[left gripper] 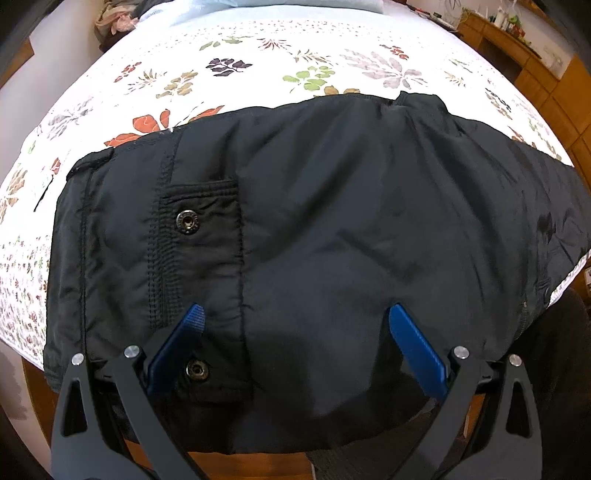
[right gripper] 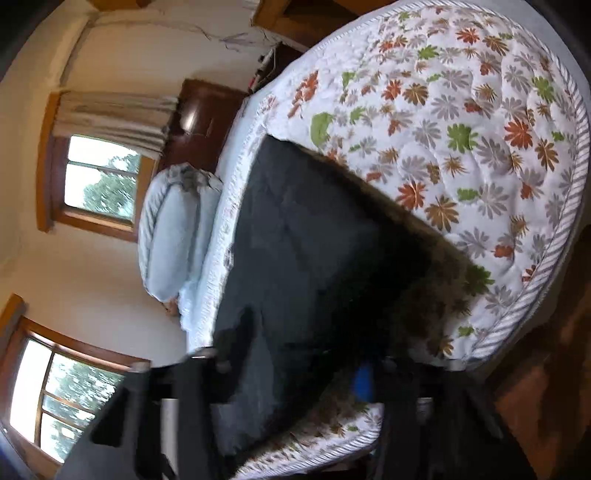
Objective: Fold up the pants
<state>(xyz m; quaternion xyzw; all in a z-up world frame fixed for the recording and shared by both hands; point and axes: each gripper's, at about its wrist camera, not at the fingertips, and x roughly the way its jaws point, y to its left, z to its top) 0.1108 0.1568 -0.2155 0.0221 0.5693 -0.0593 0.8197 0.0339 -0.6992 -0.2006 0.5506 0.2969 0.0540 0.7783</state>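
**Black pants spread on floral bed, left jaws wide**

Nearest in the left wrist view: left hand-held gripper [left gripper: 295, 314], blue fingers [left gripper: 415, 347] spread wide, hovering over the near edge of the black pants [left gripper: 332, 229], gripping nothing. One metal snap [left gripper: 196, 369] just beside the left blue finger, on a flap at the near hem; a second snap [left gripper: 188, 222] farther in, on a stitched pocket panel. Pants lying flat across the bed [left gripper: 258, 66], running left to right, near edge hanging slightly over the mattress side, wooden floor [left gripper: 258, 465] below. Beyond the pants, white quilted cover with red, green and grey leaves. At the far end, pale blue bedding [left gripper: 295, 5]; far right, wooden furniture [left gripper: 535, 62].

In the right wrist view, tilted and motion-blurred: right hand-held gripper [right gripper: 295, 373] at the bottom, dark frame and a scrap of blue pad [right gripper: 362, 384] visible, with the pants [right gripper: 314, 258] lying between its sides; whether the jaws grip the cloth, cannot tell. Past it, floral mattress [right gripper: 480, 129], then a light blue pillow [right gripper: 173, 236], a dark wooden cabinet [right gripper: 207, 118], and two windows [right gripper: 99, 177] in the far wall.
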